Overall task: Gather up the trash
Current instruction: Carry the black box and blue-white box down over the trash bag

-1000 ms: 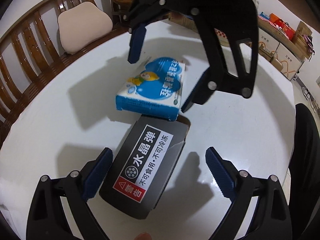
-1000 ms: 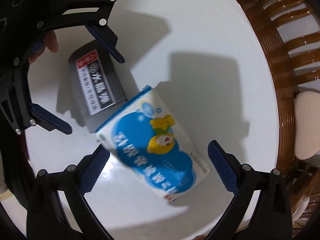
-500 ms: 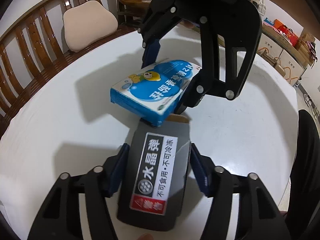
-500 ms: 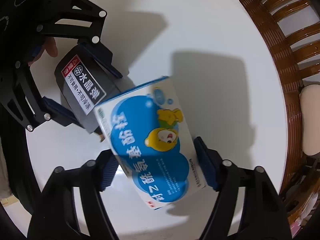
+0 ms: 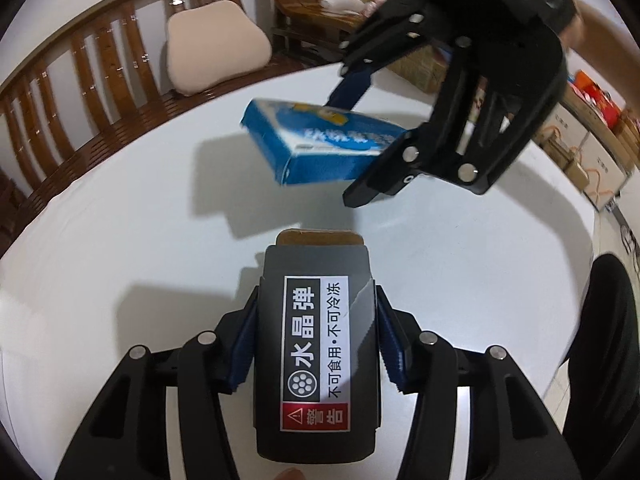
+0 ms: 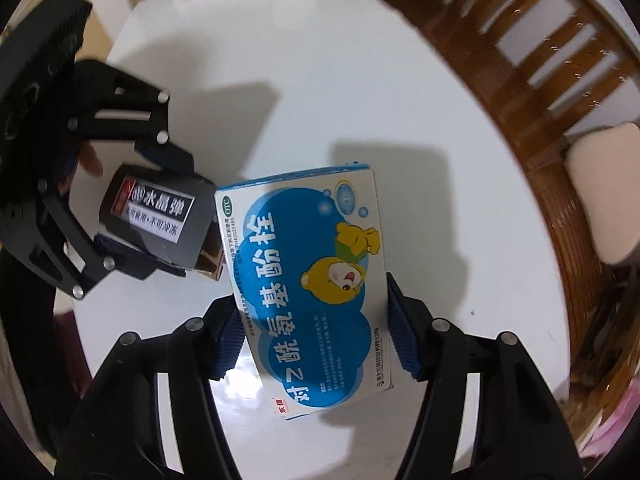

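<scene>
Our left tool (image 5: 316, 344), its jaws just closed, grips the dark box (image 5: 316, 360); our right tool (image 6: 316, 332) likewise clamps the blue box (image 6: 308, 292). Both boxes hang above the white tabletop (image 5: 120, 240).

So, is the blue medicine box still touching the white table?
Apart. In the left wrist view the blue medicine box hangs tilted in the right tongs, with bare white table and its shadow below it.

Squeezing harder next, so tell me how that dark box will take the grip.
The dark box is probably thin, light card: its right edge already creases under the left gripper. The far flap looks open, so it may crush.
</scene>
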`<action>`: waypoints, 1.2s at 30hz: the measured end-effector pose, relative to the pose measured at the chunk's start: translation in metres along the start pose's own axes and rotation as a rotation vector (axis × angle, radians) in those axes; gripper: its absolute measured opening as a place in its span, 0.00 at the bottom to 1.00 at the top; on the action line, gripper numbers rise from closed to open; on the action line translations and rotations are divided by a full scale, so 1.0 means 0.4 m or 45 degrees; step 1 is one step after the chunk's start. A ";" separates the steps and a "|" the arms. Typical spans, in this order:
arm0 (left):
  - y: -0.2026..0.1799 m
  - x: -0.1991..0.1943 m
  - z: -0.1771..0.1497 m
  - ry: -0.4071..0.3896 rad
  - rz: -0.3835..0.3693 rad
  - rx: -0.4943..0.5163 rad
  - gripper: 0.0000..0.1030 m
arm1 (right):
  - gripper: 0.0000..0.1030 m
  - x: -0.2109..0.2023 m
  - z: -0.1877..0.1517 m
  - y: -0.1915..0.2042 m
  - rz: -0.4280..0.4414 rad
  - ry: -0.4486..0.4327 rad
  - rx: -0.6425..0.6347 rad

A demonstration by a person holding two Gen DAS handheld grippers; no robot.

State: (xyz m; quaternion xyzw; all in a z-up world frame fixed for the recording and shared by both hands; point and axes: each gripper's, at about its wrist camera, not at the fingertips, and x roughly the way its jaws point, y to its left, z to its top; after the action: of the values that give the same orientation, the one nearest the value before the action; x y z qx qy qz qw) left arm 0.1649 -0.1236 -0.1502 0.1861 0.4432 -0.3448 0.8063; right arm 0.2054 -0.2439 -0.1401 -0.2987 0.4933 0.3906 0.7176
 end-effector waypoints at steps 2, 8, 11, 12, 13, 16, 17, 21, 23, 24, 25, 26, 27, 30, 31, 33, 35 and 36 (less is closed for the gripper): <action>-0.007 -0.025 -0.001 -0.014 0.013 -0.030 0.50 | 0.58 -0.026 -0.033 -0.003 -0.011 -0.038 0.026; -0.047 -0.094 0.002 -0.042 0.110 -0.081 0.50 | 0.58 -0.096 -0.059 0.064 -0.068 -0.114 0.092; -0.062 -0.135 0.000 -0.056 0.170 -0.156 0.50 | 0.58 -0.154 -0.077 0.095 -0.090 -0.171 0.155; -0.067 -0.149 -0.001 -0.062 0.202 -0.174 0.50 | 0.58 -0.170 -0.078 0.101 -0.098 -0.186 0.165; -0.075 -0.167 -0.003 -0.073 0.237 -0.197 0.50 | 0.58 -0.183 -0.075 0.101 -0.119 -0.210 0.178; -0.096 -0.206 -0.015 -0.094 0.304 -0.259 0.50 | 0.58 -0.247 -0.092 0.120 -0.160 -0.277 0.224; -0.105 -0.219 -0.016 -0.111 0.317 -0.283 0.50 | 0.58 -0.262 -0.095 0.125 -0.176 -0.293 0.236; -0.132 -0.260 -0.039 -0.143 0.376 -0.367 0.50 | 0.58 -0.328 -0.136 0.189 -0.215 -0.372 0.287; -0.153 -0.285 -0.056 -0.158 0.400 -0.402 0.50 | 0.58 -0.357 -0.156 0.220 -0.243 -0.416 0.326; -0.158 -0.295 -0.061 -0.165 0.403 -0.422 0.50 | 0.58 -0.365 -0.164 0.231 -0.244 -0.427 0.347; -0.168 -0.305 -0.067 -0.172 0.407 -0.436 0.50 | 0.58 -0.374 -0.171 0.246 -0.262 -0.440 0.373; -0.175 -0.313 -0.071 -0.177 0.416 -0.445 0.50 | 0.58 -0.381 -0.180 0.259 -0.272 -0.441 0.400; -0.185 -0.320 -0.075 -0.184 0.426 -0.454 0.50 | 0.58 -0.387 -0.191 0.276 -0.285 -0.438 0.436; -0.211 -0.335 -0.092 -0.194 0.443 -0.478 0.50 | 0.58 -0.390 -0.216 0.306 -0.313 -0.423 0.525; -0.224 -0.338 -0.100 -0.195 0.453 -0.486 0.50 | 0.58 -0.392 -0.230 0.315 -0.335 -0.417 0.584; -0.239 -0.343 -0.110 -0.203 0.465 -0.501 0.50 | 0.58 -0.395 -0.252 0.339 -0.321 -0.426 0.629; -0.255 -0.349 -0.121 -0.207 0.477 -0.511 0.50 | 0.58 -0.399 -0.274 0.367 -0.340 -0.436 0.671; -0.263 -0.353 -0.127 -0.213 0.490 -0.515 0.50 | 0.58 -0.398 -0.283 0.380 -0.331 -0.441 0.687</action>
State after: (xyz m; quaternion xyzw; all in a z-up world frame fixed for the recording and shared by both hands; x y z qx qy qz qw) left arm 0.0070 -0.1107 -0.0580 0.0732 0.3915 -0.1045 0.9113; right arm -0.0115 -0.2996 -0.0349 -0.0877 0.4075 0.1963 0.8875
